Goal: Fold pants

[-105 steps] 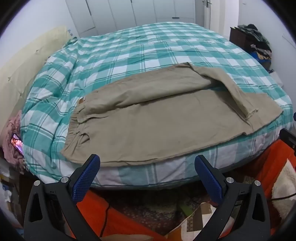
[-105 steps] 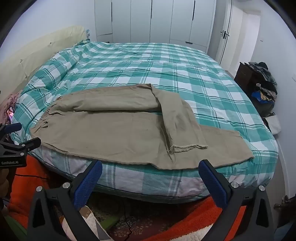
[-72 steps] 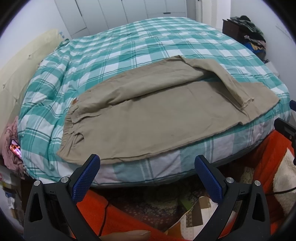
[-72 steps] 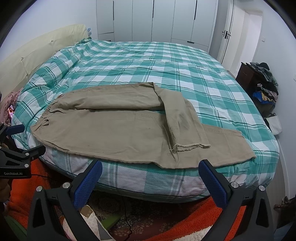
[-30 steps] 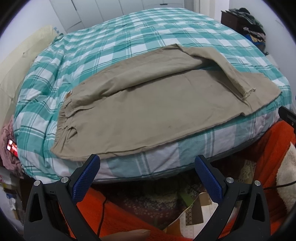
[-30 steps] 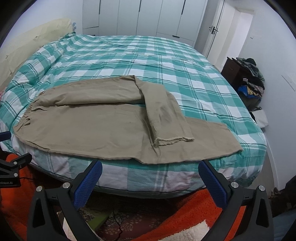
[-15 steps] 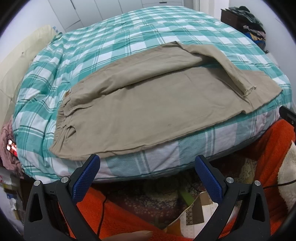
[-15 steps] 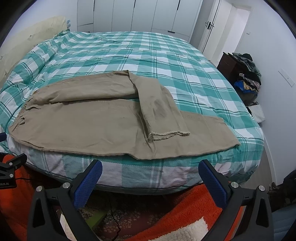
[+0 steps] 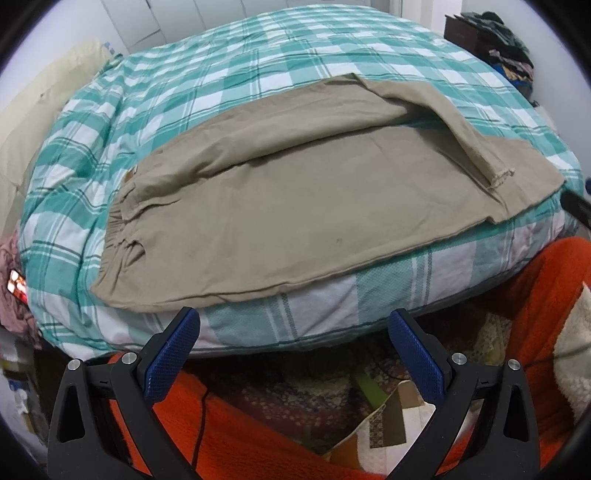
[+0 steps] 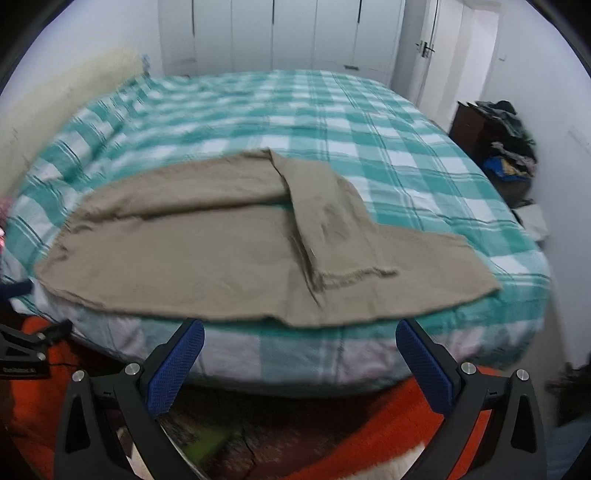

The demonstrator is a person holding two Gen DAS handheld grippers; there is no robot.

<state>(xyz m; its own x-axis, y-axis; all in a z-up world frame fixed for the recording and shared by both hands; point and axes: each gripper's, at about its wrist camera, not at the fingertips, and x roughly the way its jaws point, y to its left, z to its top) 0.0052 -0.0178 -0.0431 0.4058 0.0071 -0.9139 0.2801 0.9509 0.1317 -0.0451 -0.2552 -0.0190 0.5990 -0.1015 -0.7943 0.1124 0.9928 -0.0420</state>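
Note:
Tan pants [image 9: 295, 206] lie flat on the near edge of a bed with a teal checked cover [image 9: 229, 81], waistband to the left. One leg is folded back across the other, its hem [image 9: 500, 177] at the right. The pants also show in the right wrist view [image 10: 229, 254], with the folded leg's hem [image 10: 354, 275] near the middle. My left gripper [image 9: 293, 325] is open and empty, below the bed's edge near the waist end. My right gripper [image 10: 299, 334] is open and empty, just below the edge under the leg end.
An orange blanket [image 9: 546, 295] and patterned cloths lie on the floor in front of the bed. A dark cabinet with piled clothes [image 10: 498, 147] stands at the right wall. Pillows [image 9: 48, 96] are at the left. White wardrobe doors [image 10: 280, 33] stand behind the bed.
Both grippers have moved closer to the bed's edge and lower. The right view is blurred from motion. The pants have not moved. Both grippers stay open.

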